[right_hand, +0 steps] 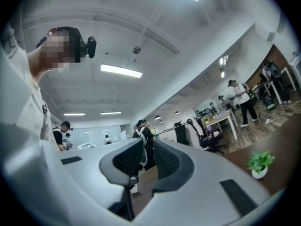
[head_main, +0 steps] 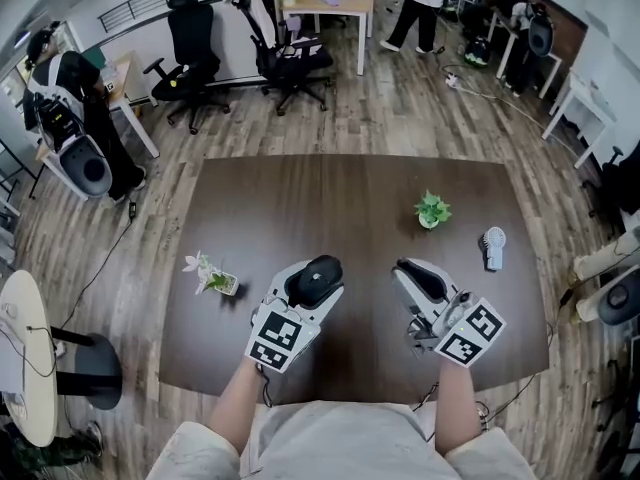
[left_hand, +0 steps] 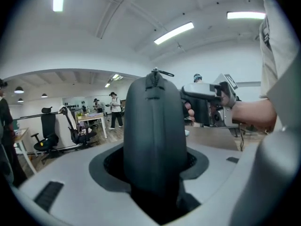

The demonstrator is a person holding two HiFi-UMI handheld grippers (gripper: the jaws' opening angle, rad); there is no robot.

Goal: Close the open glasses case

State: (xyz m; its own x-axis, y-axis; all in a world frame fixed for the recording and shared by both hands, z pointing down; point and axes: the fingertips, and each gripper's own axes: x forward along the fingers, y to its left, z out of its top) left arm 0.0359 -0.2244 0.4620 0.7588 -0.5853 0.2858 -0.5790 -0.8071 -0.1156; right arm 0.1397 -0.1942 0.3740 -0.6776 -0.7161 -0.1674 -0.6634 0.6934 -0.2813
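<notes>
I see a dark brown rectangular tabletop. On its right half stands a small green leafy plant in a white pot, with a small white-and-grey device near it toward the right edge. A white-flowered sprig in a small pale pot sits near the left edge.

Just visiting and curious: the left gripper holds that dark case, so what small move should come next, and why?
Probably lower the left gripper and set the glasses case on the table. The case looks shut along its seam, and the right gripper has its jaws apart with nothing between them, so only putting it down seems left.
</notes>
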